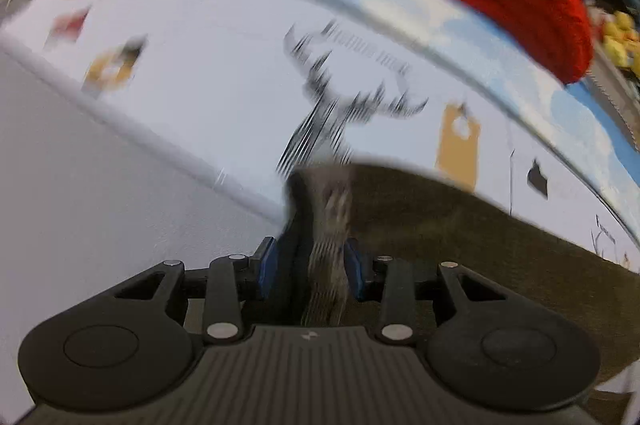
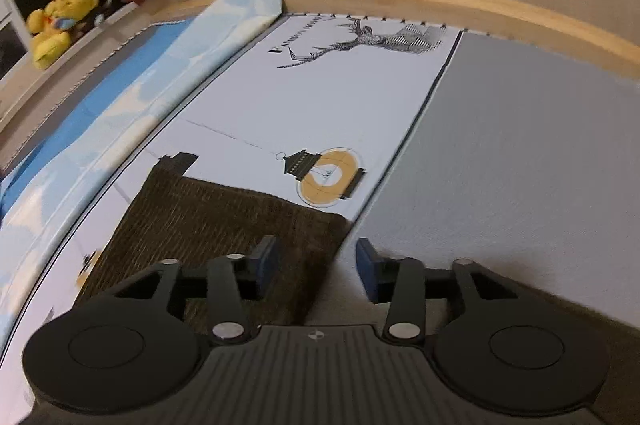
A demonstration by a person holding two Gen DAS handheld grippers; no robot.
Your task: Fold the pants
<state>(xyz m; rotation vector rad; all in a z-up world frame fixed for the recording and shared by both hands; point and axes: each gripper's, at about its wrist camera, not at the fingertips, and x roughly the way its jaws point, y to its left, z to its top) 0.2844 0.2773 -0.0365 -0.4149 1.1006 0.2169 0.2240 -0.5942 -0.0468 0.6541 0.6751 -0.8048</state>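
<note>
Now your left gripper (image 1: pixel 310 265) is clamped on a fold of the brown pants (image 1: pixel 460 225). Your right gripper (image 2: pixel 316 265) hangs with its fingers apart over the pants' corner on the bed sheet (image 2: pixel 340 105).

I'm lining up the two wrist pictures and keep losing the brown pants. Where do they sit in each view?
Left wrist view: the brown pants fill the lower right, a bunched fold pinched in the left gripper.
Right wrist view: the pants lie flat at lower centre-left, their right edge between the fingers of the open right gripper.
Shared landmark: the stag drawing on the white sheet.
</note>
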